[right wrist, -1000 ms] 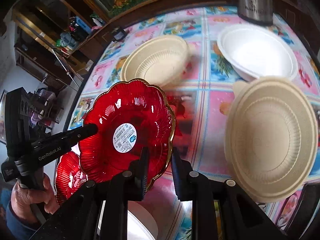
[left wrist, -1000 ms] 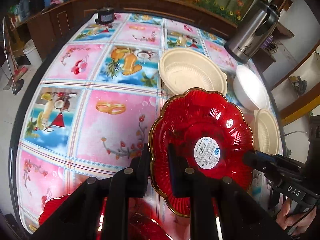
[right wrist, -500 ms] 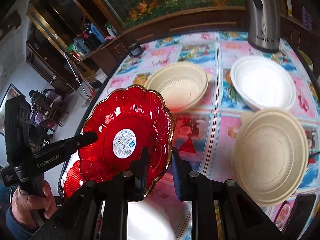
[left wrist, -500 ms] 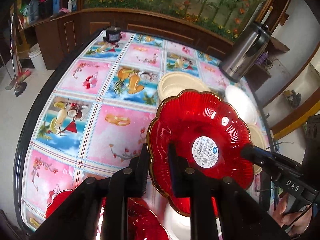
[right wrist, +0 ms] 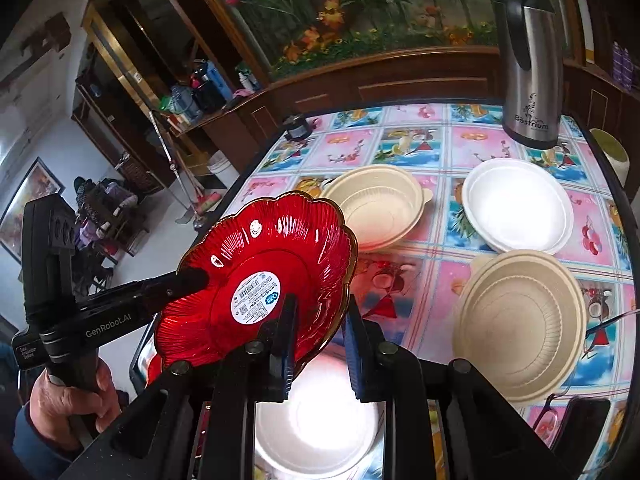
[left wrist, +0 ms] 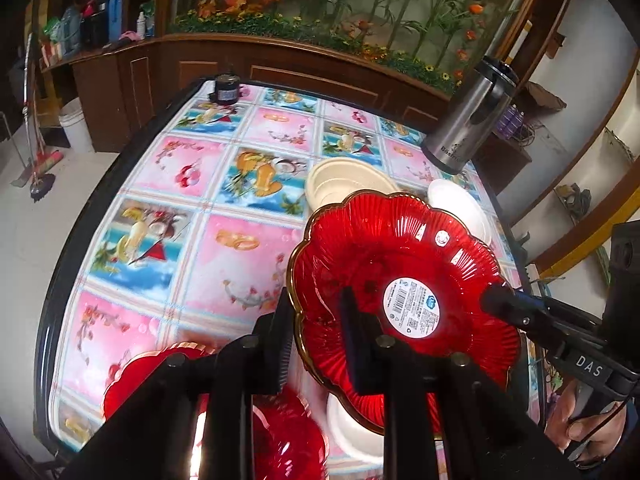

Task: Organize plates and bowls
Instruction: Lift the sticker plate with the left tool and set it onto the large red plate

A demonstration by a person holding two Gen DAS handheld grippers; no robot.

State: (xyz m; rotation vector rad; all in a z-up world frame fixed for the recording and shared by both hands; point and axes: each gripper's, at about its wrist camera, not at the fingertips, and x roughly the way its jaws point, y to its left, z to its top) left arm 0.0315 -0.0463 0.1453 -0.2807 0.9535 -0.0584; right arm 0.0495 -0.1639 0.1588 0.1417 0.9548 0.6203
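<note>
A red scalloped plate (left wrist: 400,260) with a gold rim and a white sticker hangs in the air above the table, held from two sides. My left gripper (left wrist: 316,340) has the plate's near-left rim between its pads, and its jaws are opening slightly. My right gripper (right wrist: 320,340) is shut on the opposite rim of the red plate (right wrist: 260,256). Two more red plates (left wrist: 132,380) lie at the table's near-left edge. Under the lifted plate rests a white plate (right wrist: 316,420). Farther off are two beige bowls (right wrist: 376,208) (right wrist: 516,324) and another white plate (right wrist: 516,204).
A steel thermos jug (right wrist: 528,60) stands at the back right of the patterned tablecloth (left wrist: 180,240). A small black object (left wrist: 226,88) sits at the far edge. A wooden counter runs behind the table. A hand (right wrist: 68,400) holds the left gripper's handle.
Both grippers have risen with the red plate between them, so the table and bowls look smaller and farther below. The left jaws stand a little wider than before.
</note>
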